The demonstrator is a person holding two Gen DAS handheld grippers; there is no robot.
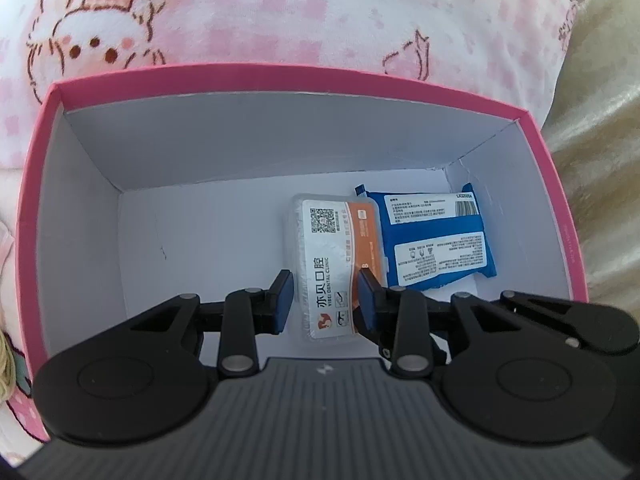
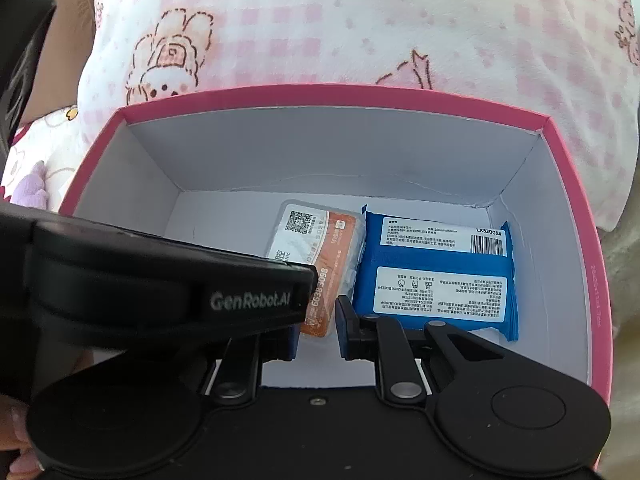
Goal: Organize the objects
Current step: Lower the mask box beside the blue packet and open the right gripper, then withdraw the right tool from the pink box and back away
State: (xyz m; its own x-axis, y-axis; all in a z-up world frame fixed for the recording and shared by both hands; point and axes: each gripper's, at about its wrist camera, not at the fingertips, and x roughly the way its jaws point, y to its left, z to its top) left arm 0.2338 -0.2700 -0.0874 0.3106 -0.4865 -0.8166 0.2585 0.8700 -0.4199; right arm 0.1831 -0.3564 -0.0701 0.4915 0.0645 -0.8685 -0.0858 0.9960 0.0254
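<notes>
The left gripper (image 1: 325, 298) is clenched on a clear plastic floss case (image 1: 328, 240): its two blue pads sit hard against the long sides of the case near its lower end, low in the middle of the left wrist view. The case carries a white label with a square code and an orange strip along its right side.

The right gripper (image 2: 319, 324) has its jaws pulled in to a narrow slot, low in the centre of its own view. The orange end of the case lies right at the tips. I cannot tell whether the pads pinch it, because the black body of the left gripper crosses the lower left of that picture and hides one finger.

Just to the right of the case, touching or nearly so, a blue packet (image 1: 436, 236) with white printed labels lies flat. Both are on the white floor of a pink box (image 1: 280, 70), towards its right side. The box sits on a pink checked blanket (image 1: 280, 8) with cartoon animals. Beige cloth (image 1: 592, 160) fills the right edge.
</notes>
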